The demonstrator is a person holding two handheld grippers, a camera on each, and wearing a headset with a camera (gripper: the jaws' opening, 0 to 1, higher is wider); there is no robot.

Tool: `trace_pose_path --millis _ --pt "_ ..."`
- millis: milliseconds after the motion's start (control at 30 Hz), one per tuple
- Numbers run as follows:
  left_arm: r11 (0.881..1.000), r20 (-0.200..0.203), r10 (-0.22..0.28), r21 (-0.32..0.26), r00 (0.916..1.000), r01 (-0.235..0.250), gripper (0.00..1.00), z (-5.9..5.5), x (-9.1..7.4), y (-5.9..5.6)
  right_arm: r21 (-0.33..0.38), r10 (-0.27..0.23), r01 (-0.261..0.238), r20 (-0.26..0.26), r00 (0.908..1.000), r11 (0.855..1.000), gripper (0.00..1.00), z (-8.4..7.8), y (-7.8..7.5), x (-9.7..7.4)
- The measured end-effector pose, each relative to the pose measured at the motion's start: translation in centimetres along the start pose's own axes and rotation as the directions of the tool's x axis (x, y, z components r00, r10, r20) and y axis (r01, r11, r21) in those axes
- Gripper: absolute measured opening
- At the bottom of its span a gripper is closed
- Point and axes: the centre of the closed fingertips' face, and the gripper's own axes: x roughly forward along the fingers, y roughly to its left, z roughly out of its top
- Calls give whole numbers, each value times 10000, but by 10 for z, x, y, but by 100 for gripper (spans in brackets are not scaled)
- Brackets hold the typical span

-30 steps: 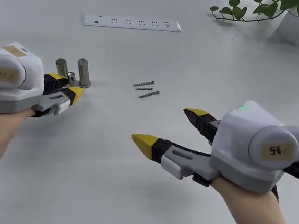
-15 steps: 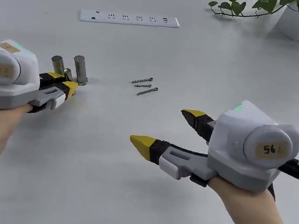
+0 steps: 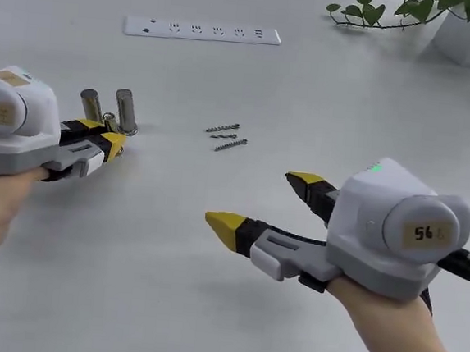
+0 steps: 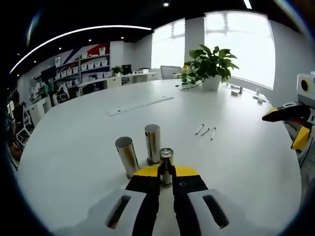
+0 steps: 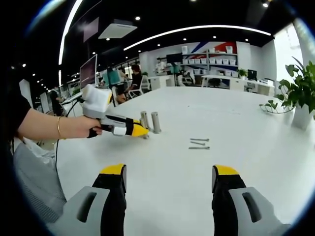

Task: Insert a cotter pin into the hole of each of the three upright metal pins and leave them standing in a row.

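Note:
Three upright metal pins stand at the table's left. My left gripper (image 3: 107,134) (image 4: 166,173) is shut on the nearest metal pin (image 4: 166,164) (image 3: 110,121). The two other metal pins (image 4: 126,153) (image 4: 152,142) stand just behind it, also seen as pins (image 3: 90,105) (image 3: 125,110) from the head. Three cotter pins (image 3: 226,136) (image 4: 205,131) (image 5: 199,143) lie loose on the white table, middle distance. My right gripper (image 3: 267,202) (image 5: 170,173) hovers open over the table near me, well short of the cotter pins, nothing between its jaws.
A white power strip (image 3: 202,31) lies at the far side of the table (image 3: 171,245). A potted plant (image 3: 458,23) stands at the far right corner. Office desks and shelves lie beyond the table.
The left gripper holding the pin has shifted very slightly; the head camera settled a little. The right gripper stays open in the same place.

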Motion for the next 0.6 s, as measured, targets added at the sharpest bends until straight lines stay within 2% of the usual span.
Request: trace_pose_path --millis 200,267,300,333,400,500,600 --pt "9979 21 -522 389 9986 521 5 1 -1 -20 24 7 -7 0 10000 10000 68 0 0 0" --pt "9975 -23 -642 310 9979 642 5 2 -2 -24 31 16 -16 -7 10000 10000 68 0 0 0" --pt "9957 158 -915 163 9957 912 5 5 -3 -31 27 24 -24 1 10000 10000 68 0 0 0" --pt "9950 175 -985 170 9950 982 5 6 -4 -34 29 34 -34 -7 10000 10000 68 0 0 0" --pt "9919 60 -1123 605 9937 1117 5 6 -5 -40 30 43 -43 -8 10000 10000 68 0 0 0" --pt "9889 100 -1373 584 9905 1365 5 6 -7 -47 32 52 -53 9 10000 10000 68 0 0 -1" --pt "9824 -74 -1578 1001 9874 1577 5 4 -9 -55 32 67 -67 -3 10000 10000 67 0 0 -1"
